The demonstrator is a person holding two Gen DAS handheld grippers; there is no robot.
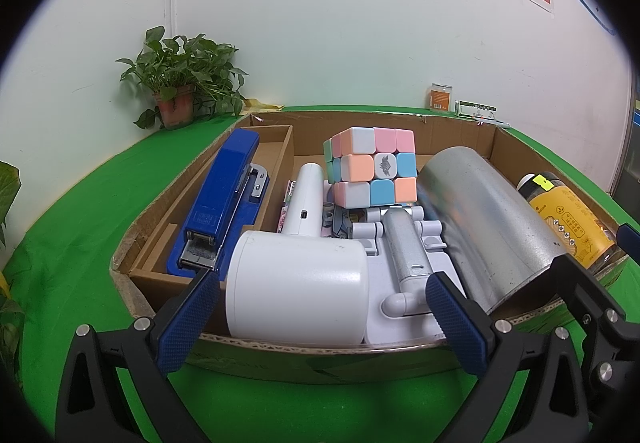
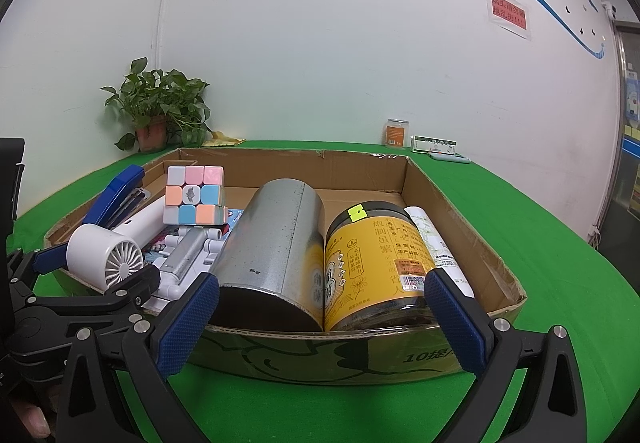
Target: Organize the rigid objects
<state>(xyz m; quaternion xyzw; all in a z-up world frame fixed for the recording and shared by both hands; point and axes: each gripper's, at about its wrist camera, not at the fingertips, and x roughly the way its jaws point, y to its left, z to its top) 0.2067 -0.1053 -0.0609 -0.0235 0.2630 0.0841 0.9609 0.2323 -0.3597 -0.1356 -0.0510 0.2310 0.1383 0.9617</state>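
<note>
Lying on its side in the cardboard box [image 2: 460,203], a dull grey metal cylinder [image 2: 276,243] is seen just ahead of the right gripper [image 2: 320,317], beside a yellow-labelled jar [image 2: 376,259]. Both are framed between that gripper's ribbed blue pads [image 2: 456,327], which are spread wide and hold nothing. A smooth white handheld fan [image 1: 298,283] is bracketed by the left gripper [image 1: 320,317], whose fingers are likewise parted wide and are closed on nothing. Beyond them a pastel puzzle cube [image 1: 370,167] is propped on clutter; outside the left finger, a glossy blue stapler [image 1: 222,203] is laid in a cardboard tray [image 1: 276,171].
</note>
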